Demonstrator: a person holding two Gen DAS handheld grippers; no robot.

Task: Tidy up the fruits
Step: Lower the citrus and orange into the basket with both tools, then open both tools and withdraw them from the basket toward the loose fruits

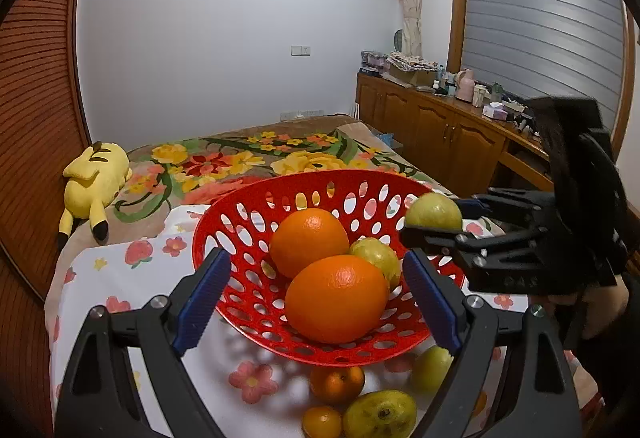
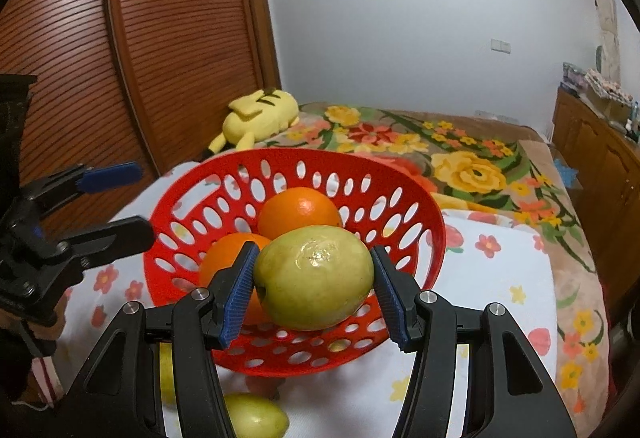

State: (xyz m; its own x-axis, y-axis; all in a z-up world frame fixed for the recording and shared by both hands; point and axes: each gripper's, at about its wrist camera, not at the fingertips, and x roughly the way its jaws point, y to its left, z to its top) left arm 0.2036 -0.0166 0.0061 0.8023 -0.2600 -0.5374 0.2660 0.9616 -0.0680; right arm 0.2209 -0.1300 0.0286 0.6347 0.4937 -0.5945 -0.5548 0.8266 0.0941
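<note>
Right gripper [image 2: 313, 292], clamped on a yellow-green guava [image 2: 314, 276], holds it above the red basket [image 2: 434, 238] beside two oranges [image 1: 324, 274], seemingly for dropping in; left gripper [image 1: 316, 298] waits empty, jaws spread, before the basket.

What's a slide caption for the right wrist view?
Right gripper holds a green fruit over the red basket, two oranges inside.
</note>
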